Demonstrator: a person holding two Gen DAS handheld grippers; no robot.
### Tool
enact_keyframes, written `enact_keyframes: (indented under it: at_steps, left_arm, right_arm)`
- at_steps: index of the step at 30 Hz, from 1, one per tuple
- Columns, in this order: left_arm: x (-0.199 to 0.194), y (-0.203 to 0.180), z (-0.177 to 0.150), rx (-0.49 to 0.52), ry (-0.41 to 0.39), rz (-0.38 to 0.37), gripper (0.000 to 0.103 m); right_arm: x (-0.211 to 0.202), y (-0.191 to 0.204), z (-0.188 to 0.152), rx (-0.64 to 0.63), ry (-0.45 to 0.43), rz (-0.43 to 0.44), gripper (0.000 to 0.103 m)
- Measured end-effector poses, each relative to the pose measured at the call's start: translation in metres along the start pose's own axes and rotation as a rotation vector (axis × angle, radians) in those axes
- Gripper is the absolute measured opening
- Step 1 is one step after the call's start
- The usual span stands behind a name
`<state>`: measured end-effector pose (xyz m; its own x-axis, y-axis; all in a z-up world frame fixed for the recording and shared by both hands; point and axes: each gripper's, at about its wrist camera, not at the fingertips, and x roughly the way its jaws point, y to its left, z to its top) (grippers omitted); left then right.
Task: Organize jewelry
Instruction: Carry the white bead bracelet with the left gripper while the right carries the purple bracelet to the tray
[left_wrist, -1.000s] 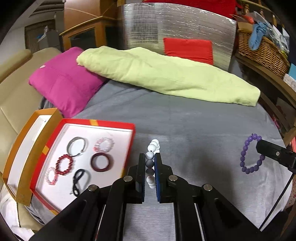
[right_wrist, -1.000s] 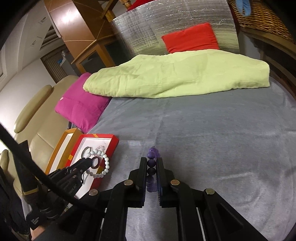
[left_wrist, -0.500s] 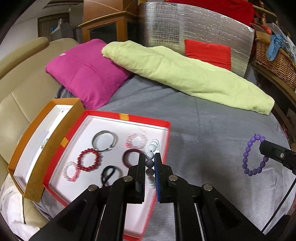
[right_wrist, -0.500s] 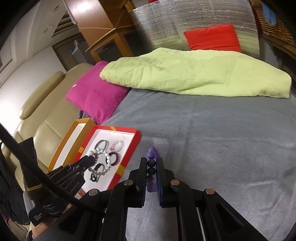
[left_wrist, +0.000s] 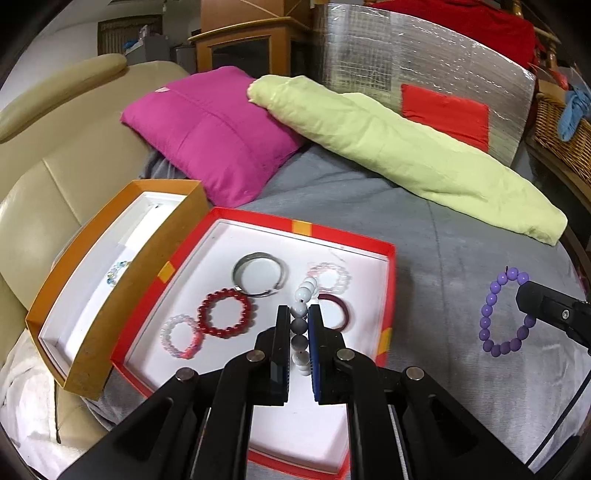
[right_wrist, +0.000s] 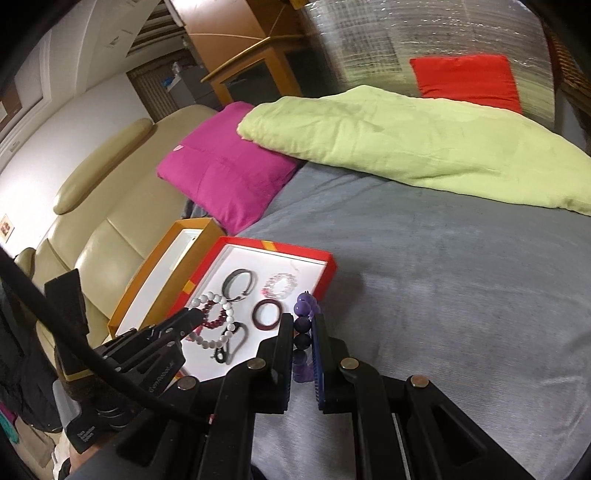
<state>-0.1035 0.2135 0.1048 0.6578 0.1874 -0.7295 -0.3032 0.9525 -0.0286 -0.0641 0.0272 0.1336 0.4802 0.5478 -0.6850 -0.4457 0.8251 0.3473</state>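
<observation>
1. The left gripper (left_wrist: 299, 325) has its fingers nearly together, clamped on a white-and-grey bead bracelet (left_wrist: 302, 317), which hangs above the red tray (left_wrist: 388, 295) near its right wall.
2. The right gripper (right_wrist: 303, 332) is likewise pinched narrow, gripping a purple bead bracelet (right_wrist: 304, 321); seen from the left wrist, that bracelet (left_wrist: 504, 314) hangs over the grey bedspread (left_wrist: 443, 258), to the right of the red tray.
3. Inside the red tray lie a silver bangle (left_wrist: 258, 275), a red bead bracelet (left_wrist: 226, 314), a pale pink bead bracelet (left_wrist: 181, 336), a clear pink bracelet (left_wrist: 330, 275), a dark maroon bangle (left_wrist: 338, 314) and a black cord piece (right_wrist: 231, 347).
4. An orange box (left_wrist: 110, 295) touches the tray's left side.
5. Behind the tray, a magenta pillow (left_wrist: 218, 136) and a green blanket (left_wrist: 406, 155) lie on the bedspread; a beige sofa (left_wrist: 44, 184) stands left of the tray.
</observation>
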Motion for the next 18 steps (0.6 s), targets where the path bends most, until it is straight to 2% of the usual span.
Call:
enact_keyframes:
  at_steps: [9,18]
  left_arm:
    - [0.009,0.046,-0.006,-0.051,0.021,0.050,0.009]
    - [0.020,0.075,-0.015,-0.087,0.047,0.077,0.009]
  right_arm:
    - [0.028,0.039,0.000,-0.047,0.044,0.057,0.010]
    - [0.058,0.069,-0.007,-0.083,0.102,0.096,0.010]
